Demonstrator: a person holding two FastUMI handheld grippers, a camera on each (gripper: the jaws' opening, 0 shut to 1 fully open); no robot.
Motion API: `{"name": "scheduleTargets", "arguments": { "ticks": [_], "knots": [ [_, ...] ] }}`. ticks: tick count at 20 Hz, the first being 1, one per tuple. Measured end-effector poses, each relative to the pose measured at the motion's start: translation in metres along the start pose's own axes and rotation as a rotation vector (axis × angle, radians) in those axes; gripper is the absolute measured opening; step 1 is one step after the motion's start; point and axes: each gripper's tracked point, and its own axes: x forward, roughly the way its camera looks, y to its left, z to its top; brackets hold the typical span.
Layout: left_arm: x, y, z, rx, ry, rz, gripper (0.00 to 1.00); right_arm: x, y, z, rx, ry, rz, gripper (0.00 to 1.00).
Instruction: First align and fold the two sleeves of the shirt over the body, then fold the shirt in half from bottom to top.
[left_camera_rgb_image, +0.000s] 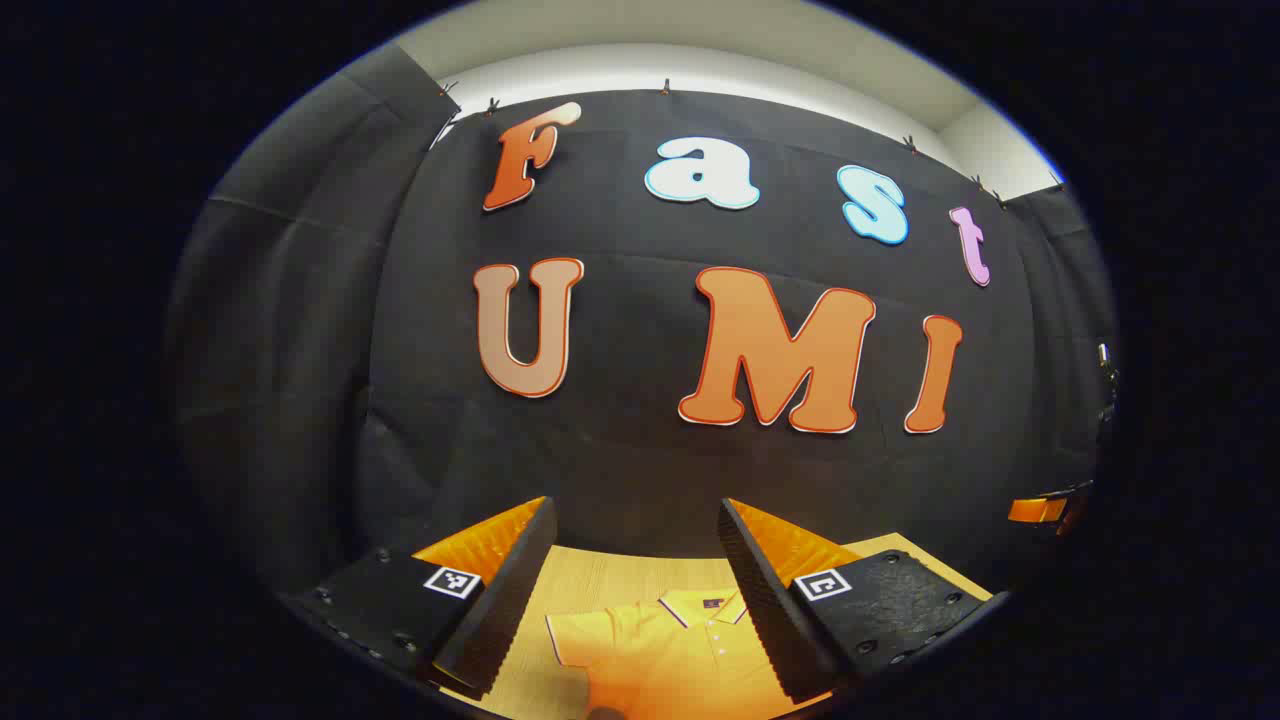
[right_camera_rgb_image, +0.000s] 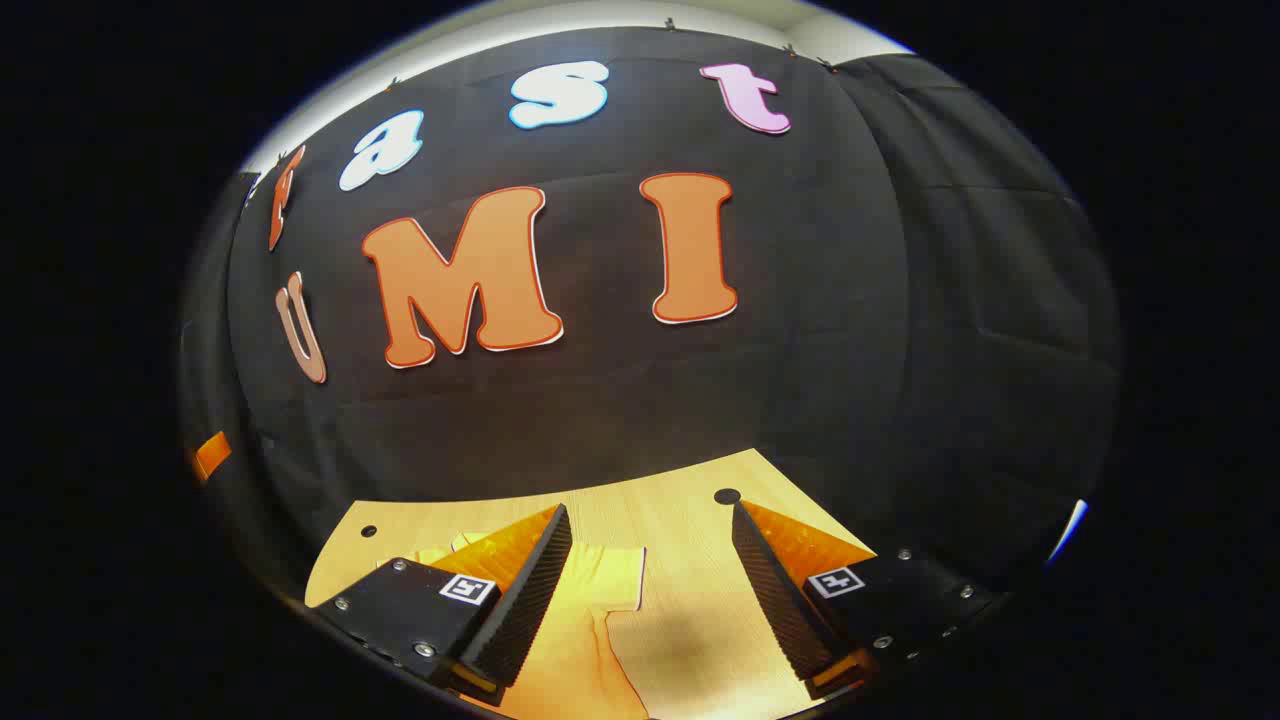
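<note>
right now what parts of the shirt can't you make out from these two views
- Yellow short-sleeved polo shirt, left gripper view: hem and lower body cut off by the bottom edge; one sleeve hidden behind the left claw.
- Right gripper view: collar hidden behind the right claw; the light wooden table shows beside one sleeve.

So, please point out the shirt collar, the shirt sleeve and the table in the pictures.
collar (left_camera_rgb_image: 700, 607): left gripper view, on the striped edge beside the placket.
sleeve (right_camera_rgb_image: 610, 575): right gripper view, on the flat middle of the short sleeve.
table (right_camera_rgb_image: 680, 520): right gripper view, on bare wood beyond the sleeve.
</note>
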Motion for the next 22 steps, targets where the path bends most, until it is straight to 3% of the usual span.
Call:
{"name": "scheduleTargets", "arguments": {
  "ticks": [6,22],
  "knots": [
    [-0.003,0.014,0.001,0.011,-0.004,0.045,0.98,0.009,0.013,0.001,-0.034,0.003,0.034,0.98],
    [0.022,-0.004,-0.007,0.02,0.02,-0.008,0.98,0.019,0.016,0.01,-0.007,-0.004,0.036,0.98]
  ]
}}
